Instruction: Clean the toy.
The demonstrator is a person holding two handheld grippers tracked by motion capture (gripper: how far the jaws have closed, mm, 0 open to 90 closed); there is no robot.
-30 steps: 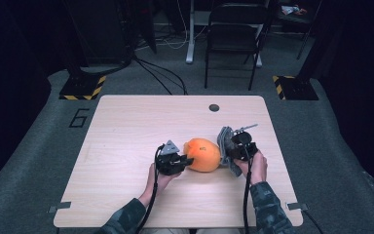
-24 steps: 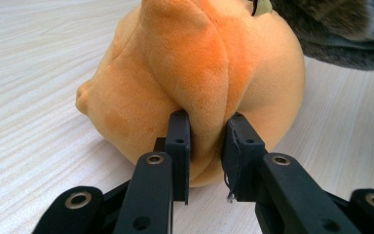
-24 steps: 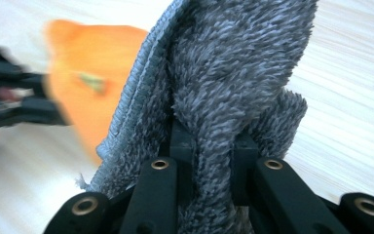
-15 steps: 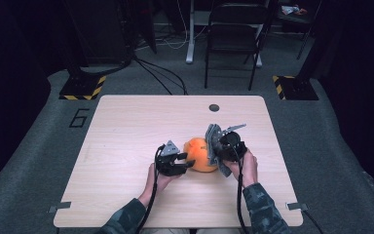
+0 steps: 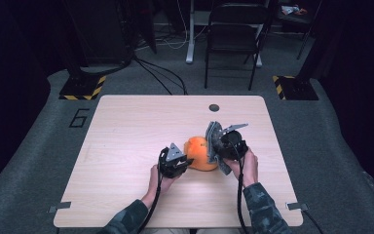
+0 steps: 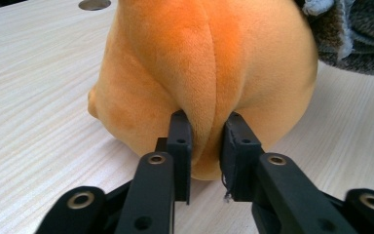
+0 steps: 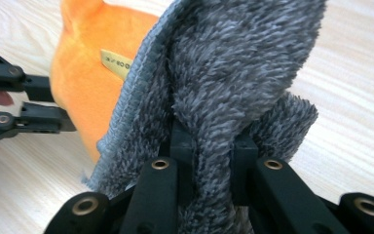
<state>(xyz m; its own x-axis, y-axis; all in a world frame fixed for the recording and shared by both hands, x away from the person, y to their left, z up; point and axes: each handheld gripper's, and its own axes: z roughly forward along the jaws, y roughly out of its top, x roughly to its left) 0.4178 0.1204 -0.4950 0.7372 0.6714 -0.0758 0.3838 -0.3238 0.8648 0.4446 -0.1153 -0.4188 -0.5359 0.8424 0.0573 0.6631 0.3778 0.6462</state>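
An orange plush toy (image 5: 200,152) lies on the wooden table (image 5: 126,126), a little right of centre. My left gripper (image 6: 205,141) is at its left side; its jaws have just been closing and now pinch a fold of the orange plush (image 6: 209,63). In the high view the left gripper (image 5: 187,161) touches the toy. My right gripper (image 7: 213,146) is shut on a fluffy grey cloth (image 7: 233,63), held upright against the toy's right side (image 7: 85,53). From above, the right gripper (image 5: 219,148) and the grey cloth (image 5: 214,139) stand just right of the toy.
A small round hole (image 5: 214,107) sits near the table's far edge. A black chair (image 5: 233,29) and two hazard-striped floor bases (image 5: 83,87) stand beyond the table. A tan label (image 7: 117,63) is sewn on the toy.
My right gripper has carried the grey cloth a little to the left, up against the plush toy. The left hand has kept its place at the toy.
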